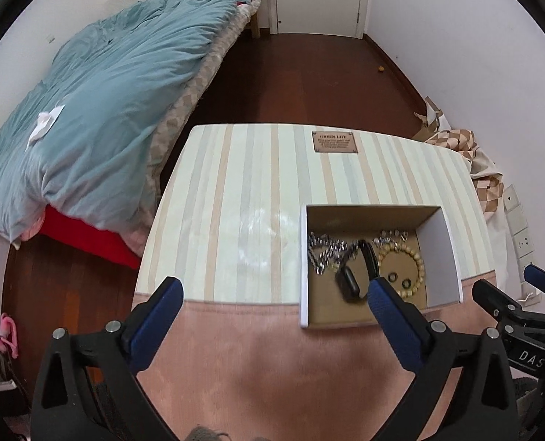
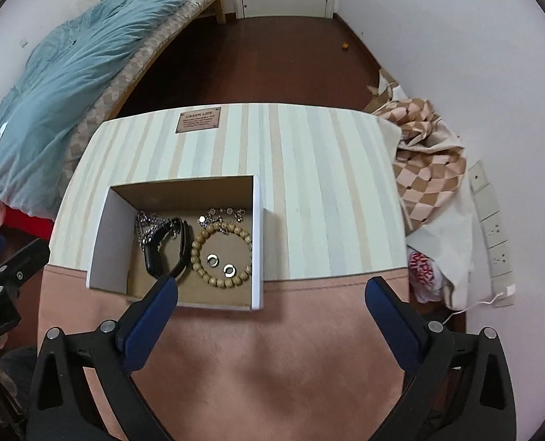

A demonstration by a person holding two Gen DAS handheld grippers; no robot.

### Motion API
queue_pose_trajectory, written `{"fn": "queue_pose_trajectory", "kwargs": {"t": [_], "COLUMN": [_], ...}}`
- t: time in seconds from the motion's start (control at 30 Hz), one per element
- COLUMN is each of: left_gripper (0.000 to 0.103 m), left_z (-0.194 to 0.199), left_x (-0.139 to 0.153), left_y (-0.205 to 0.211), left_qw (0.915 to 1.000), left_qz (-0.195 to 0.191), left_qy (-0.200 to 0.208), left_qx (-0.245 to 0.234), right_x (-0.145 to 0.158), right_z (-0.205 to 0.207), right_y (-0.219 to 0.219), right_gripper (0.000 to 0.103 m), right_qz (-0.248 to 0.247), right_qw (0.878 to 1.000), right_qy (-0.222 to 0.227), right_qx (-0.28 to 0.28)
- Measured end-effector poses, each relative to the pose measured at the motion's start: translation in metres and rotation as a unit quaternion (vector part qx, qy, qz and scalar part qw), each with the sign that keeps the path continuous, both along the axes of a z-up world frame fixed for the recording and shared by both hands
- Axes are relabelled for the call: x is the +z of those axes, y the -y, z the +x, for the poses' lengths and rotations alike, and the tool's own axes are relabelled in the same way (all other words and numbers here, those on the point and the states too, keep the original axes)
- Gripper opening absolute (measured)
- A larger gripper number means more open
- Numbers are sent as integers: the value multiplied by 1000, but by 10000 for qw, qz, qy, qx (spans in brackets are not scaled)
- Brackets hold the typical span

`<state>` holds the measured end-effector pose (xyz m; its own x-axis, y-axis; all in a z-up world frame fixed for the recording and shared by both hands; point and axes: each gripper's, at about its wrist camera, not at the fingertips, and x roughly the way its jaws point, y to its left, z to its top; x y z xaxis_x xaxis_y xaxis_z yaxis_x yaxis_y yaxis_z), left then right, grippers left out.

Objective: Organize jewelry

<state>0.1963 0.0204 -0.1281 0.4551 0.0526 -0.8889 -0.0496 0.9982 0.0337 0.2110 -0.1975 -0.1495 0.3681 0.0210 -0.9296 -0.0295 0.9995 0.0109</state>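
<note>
An open white cardboard box (image 1: 442, 253) (image 2: 101, 242) sits on the striped table. Inside lie a wooden bead bracelet (image 1: 410, 261) (image 2: 199, 257), two small silver rings (image 2: 221, 265), a black wristband (image 1: 349, 283) (image 2: 155, 250), a silver chain (image 1: 322, 251) (image 2: 144, 224) and a silver charm bracelet (image 2: 221, 216). My left gripper (image 1: 276, 294) is open and empty, held above the table's near edge, left of the box. My right gripper (image 2: 272, 294) is open and empty, near the box's front right corner.
The striped storage-box table (image 1: 243, 183) (image 2: 327, 191) has a pink front band and a brown label (image 1: 334, 142). A bed with a blue duvet (image 1: 96, 110) stands to the left. Checkered cloth and bags (image 2: 426, 172) lie to the right by the wall.
</note>
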Motion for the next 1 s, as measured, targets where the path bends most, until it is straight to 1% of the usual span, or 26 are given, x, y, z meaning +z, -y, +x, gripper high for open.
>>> {"fn": "queue_pose_trajectory", "kwargs": {"t": [0.1, 0.27, 0.4, 0.6, 0.77, 0.87, 1.0], "left_gripper": [103, 103, 103, 103, 103, 103, 103], "left_z": [-15, -46, -71, -113, -137, -154, -169], "left_x": [7, 27, 51, 98, 128, 148, 165], "left_y": [0, 4, 4, 5, 3, 3, 4], "left_qw": [10000, 9997, 9988, 9955, 9935, 9917, 9899], "left_qz": [-51, -44, -25, 2, -51, -65, -103], "left_qy": [46, 247, 498, 942, 1131, 1282, 1411], "left_qx": [7, 12, 18, 100, 132, 112, 106], "right_x": [13, 45, 71, 121, 168, 191, 213], "right_z": [-16, -47, -72, -114, -149, -166, -185], "right_y": [-3, -3, -3, -3, -2, -2, -6], "right_gripper": [103, 103, 103, 103, 103, 103, 103], "right_qz": [-120, -134, -153, -110, -67, -101, -131], "right_qw": [9998, 9986, 9970, 9931, 9872, 9834, 9795], "right_qy": [167, 506, 756, 1168, 1591, 1810, 2008], "right_qx": [-9, -93, -92, -33, -18, -32, 4]}}
